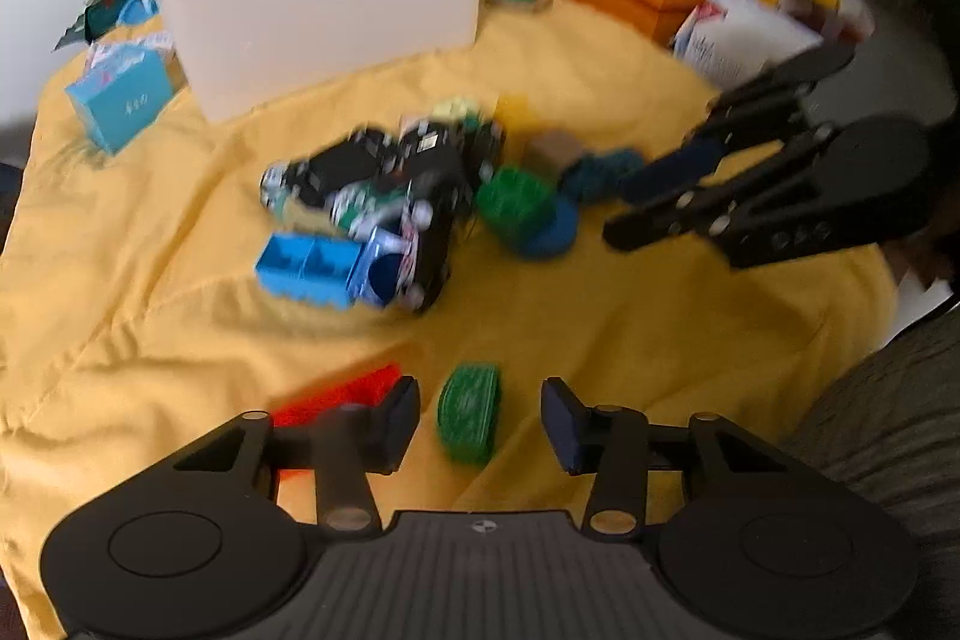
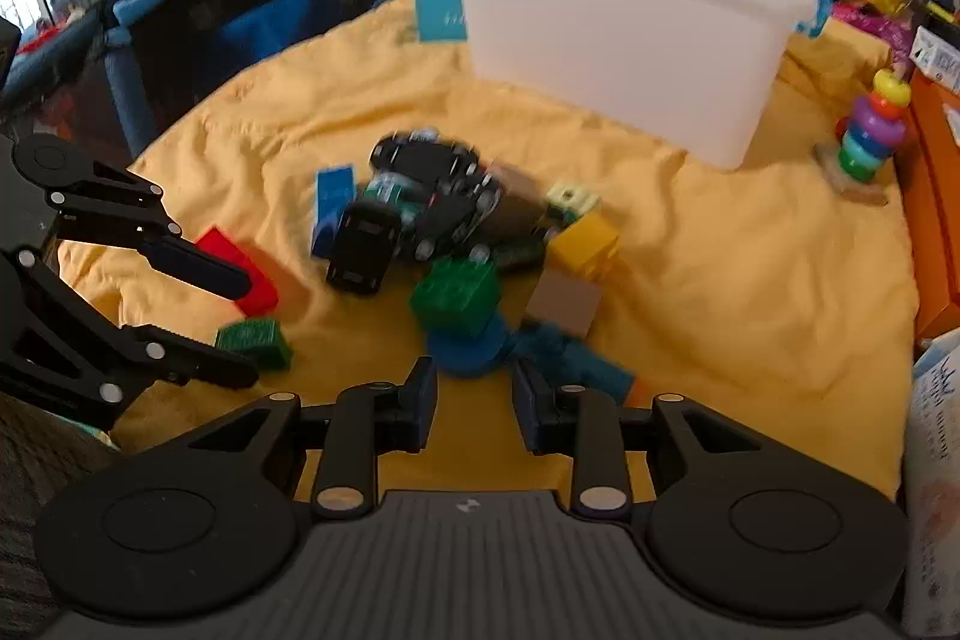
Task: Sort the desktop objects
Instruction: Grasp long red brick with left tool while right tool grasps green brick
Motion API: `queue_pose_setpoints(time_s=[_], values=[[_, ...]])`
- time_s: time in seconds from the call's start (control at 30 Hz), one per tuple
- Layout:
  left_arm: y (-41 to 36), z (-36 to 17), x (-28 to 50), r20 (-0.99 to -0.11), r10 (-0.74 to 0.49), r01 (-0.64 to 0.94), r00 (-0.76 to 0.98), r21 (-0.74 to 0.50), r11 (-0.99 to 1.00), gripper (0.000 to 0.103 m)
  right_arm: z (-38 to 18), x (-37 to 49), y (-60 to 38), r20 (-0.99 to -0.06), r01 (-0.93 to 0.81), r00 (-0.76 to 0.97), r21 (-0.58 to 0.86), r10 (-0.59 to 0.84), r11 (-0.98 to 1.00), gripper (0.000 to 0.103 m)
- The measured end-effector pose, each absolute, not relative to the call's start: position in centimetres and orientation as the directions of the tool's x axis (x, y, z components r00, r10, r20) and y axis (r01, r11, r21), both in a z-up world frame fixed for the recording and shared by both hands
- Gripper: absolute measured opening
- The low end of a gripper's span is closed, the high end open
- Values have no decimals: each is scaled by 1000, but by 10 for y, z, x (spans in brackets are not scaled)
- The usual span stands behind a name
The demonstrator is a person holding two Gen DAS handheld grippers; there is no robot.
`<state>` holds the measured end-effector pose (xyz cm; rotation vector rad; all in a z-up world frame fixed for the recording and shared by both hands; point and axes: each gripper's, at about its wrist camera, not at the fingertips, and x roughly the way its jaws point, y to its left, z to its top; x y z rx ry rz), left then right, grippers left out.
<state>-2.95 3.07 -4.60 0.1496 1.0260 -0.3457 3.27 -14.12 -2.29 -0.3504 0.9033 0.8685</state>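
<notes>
Nearest my left lens, between the two spread pads of my left tongs (image 1: 480, 421), lies a small green brick (image 1: 469, 419). It sits on the yellow cloth (image 1: 630, 340) that covers the desk, not yet touched on either side: the pads stand apart with cloth showing between each of them and the brick. The brick's long axis runs roughly along the line I point in, away from me, so its narrow width faces the pads and, by my judgement, a straight closing would take it across the short sides. A red brick (image 1: 342, 394) lies just beside it to the left, partly behind my left pad; I would judge that the one thing to keep clear of.

My right tongs (image 2: 474, 403) are also empty, jaws apart but narrower, and they point at a blue round piece (image 2: 468, 346) that lies just ahead of the tips with a large green brick (image 2: 456, 295) resting on top of it. A dark blue brick (image 2: 576, 358) lies just to the right of that.

Both lie at the near edge of the main heap, where black toy cars (image 2: 420, 202) and a yellow brick (image 2: 585, 238) are jumbled together. Beyond the heap stands the white bin (image 2: 624, 52), well apart from both tongs. For the small green brick my left side is plainly the nearer; the right is far better placed for the blue round piece. Much of the heap is blurred, so I cannot sort out its smaller pieces.
</notes>
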Motion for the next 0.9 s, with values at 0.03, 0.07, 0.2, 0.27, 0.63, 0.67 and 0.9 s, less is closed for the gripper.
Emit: queue_pose_setpoints(time_s=[0.03,0.07,0.2,0.27,0.63,0.67,0.9], values=[[33,-49,-29,-858,-222,343,463,-58,938,49,-24,31,-139,-802,-783,323,71,502,618,31],[36,-50,-29,-854,-236,333,463,-79,940,48,-25,29,-139,-803,-785,328,62,498,617,31],[59,-48,-28,-831,-323,241,453,-235,942,48,-24,27,-136,-805,-790,335,43,489,612,31],[73,-50,-27,-820,-351,178,452,-303,936,48,-26,26,-136,-808,-790,328,50,490,611,31],[103,-29,-31,-835,-233,252,498,-118,960,41,-32,30,-98,-766,-820,36,344,642,457,34],[102,-35,-30,-845,-221,267,487,-96,959,41,-34,29,-92,-771,-827,35,336,636,452,35],[96,-60,-36,-864,-262,275,430,-151,950,27,-48,29,-71,-788,-823,-7,354,616,444,40]])
